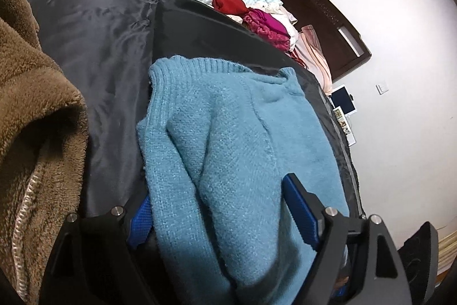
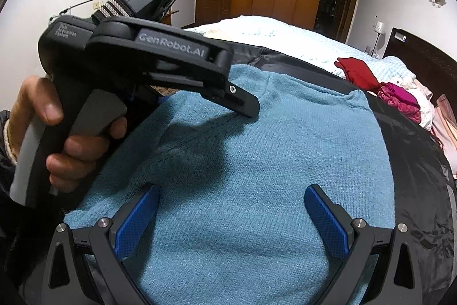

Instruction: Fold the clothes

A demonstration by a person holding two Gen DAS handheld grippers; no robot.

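Sweater (image 1: 228, 133) in blue knit lies on dark lining fabric (image 1: 100, 47) spread over the bed (image 2: 285, 30).
Left claw (image 1: 220, 216) stands apart, straddling a raised ridge of knit; right claw (image 2: 231, 216) is likewise apart, hovering over flat knit nearer the right. A shallow pinch could slip off the loose knit, and the slick lining might drag along, skewing any fold.

Fuzzy knitted blue sweater (image 1: 237, 133) lies on glossy, crinkled black lining (image 1: 100, 47); brown blanket (image 1: 31, 105) looks plush fleece.
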